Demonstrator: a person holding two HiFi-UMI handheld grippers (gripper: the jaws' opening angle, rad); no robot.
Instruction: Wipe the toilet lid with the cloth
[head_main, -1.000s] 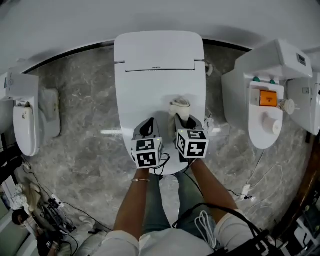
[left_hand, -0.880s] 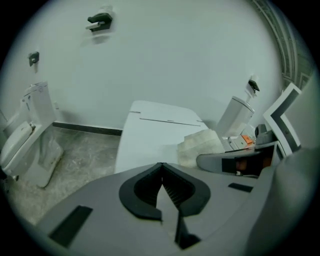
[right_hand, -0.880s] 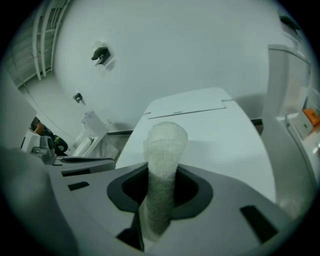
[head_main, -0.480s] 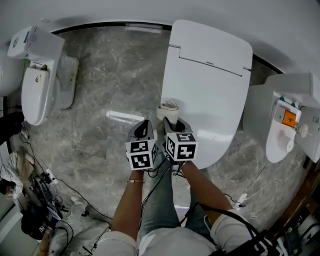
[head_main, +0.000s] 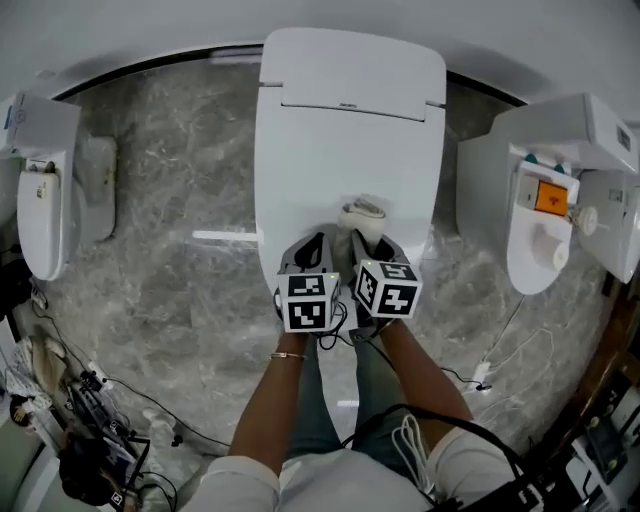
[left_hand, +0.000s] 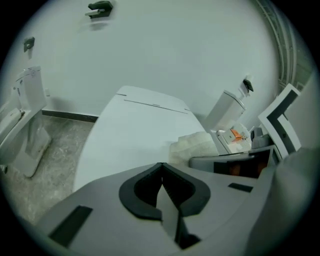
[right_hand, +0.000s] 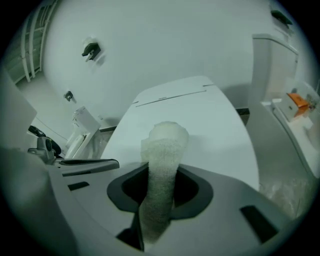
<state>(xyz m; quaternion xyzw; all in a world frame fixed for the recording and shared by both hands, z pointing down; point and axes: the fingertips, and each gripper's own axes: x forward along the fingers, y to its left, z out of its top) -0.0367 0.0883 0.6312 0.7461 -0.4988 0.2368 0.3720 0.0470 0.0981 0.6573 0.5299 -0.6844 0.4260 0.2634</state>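
The toilet lid (head_main: 345, 140) lies flat in the middle of the floor (head_main: 190, 290), with its back edge against the far wall (head_main: 150, 25). The cloth (head_main: 362, 212) rests on the lid near its front edge, right of centre. Its near end sits between the jaws of the right hand-held gripper (head_main: 365, 242). The left hand-held gripper (head_main: 312, 245) is just beside it on the left, over the lid's front edge. A second toilet (head_main: 40, 200) stands well apart on the left, and a third toilet (head_main: 545, 225) on the right.
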